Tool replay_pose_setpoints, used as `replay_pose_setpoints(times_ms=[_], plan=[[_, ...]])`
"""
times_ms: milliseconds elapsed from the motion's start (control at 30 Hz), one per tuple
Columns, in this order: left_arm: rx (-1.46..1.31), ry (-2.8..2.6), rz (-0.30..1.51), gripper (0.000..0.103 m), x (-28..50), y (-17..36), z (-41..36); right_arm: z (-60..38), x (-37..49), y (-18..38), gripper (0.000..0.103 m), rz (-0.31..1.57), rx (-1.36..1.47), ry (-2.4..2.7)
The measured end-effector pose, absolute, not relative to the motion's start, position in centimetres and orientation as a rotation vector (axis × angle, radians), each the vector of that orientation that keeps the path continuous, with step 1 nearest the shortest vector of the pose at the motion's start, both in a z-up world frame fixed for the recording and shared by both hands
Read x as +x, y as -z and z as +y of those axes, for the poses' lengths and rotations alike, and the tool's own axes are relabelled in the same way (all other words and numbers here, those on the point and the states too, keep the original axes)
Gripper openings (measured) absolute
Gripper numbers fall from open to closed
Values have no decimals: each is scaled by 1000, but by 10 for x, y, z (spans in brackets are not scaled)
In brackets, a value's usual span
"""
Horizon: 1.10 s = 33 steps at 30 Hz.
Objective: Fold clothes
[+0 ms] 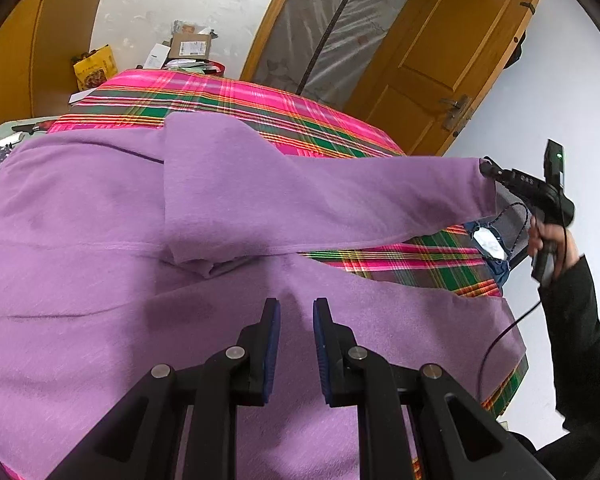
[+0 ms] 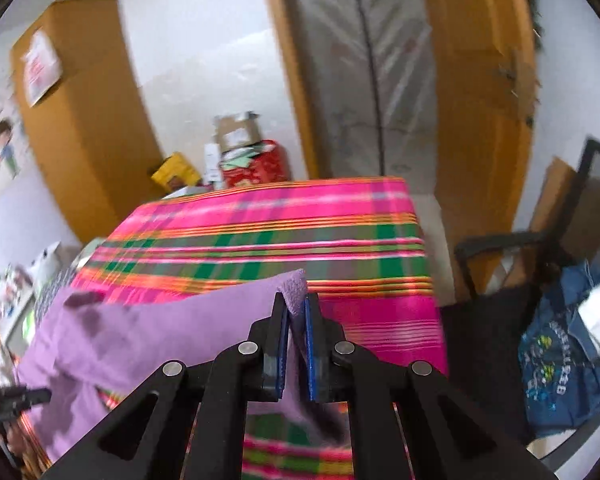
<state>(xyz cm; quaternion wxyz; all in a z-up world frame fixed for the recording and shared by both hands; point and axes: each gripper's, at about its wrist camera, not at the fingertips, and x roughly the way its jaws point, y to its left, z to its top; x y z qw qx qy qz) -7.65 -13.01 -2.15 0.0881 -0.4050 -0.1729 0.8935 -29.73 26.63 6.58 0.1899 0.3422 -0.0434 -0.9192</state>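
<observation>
A purple long-sleeved garment lies spread on a pink and green plaid cloth over a table. My left gripper hovers just above the garment's near part, its jaws a little apart with nothing between them. My right gripper is shut on the cuff of the purple sleeve and holds it lifted above the plaid cloth. In the left wrist view the right gripper holds the sleeve stretched out to the right.
A wooden door and a plastic-covered doorway stand behind the table. Boxes and bags sit at the far left. A chair with blue clothes is on the right. A wooden cabinet stands at the left.
</observation>
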Motion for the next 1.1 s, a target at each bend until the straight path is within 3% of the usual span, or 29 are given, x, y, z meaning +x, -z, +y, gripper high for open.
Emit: replay_pose_setpoints(times_ms=[400,567,667,800,833,867,900,1100], plan=[[-1257,-2637,-478,17,-93,26,-115,310,-381,21,12,-356,1308,2436],[-1274,-2629,-470,17,-98,27,-113,315,-379,41,31,-439,1328,2345],[-1276,-2625,-470,17,-97,27,-114,315,-373,42,35,-425,1309,2304],[-1278,-2621,-470,17,-98,27,-114,308,-364,41,33,-330,1297,2299],[-1278,-2621,-469,17,-98,27,-113,306,-363,41,28,-309,1297,2308],[-1278,-2621,-468,17,-98,27,-113,305,-363,41,14,-293,1304,2317],[-1278,-2622,-467,17,-98,27,-112,303,-363,41,12,-278,1311,2327],[-1295,-2633,-462,17,-97,26,-112,302,-360,37,9,-199,1304,2363]])
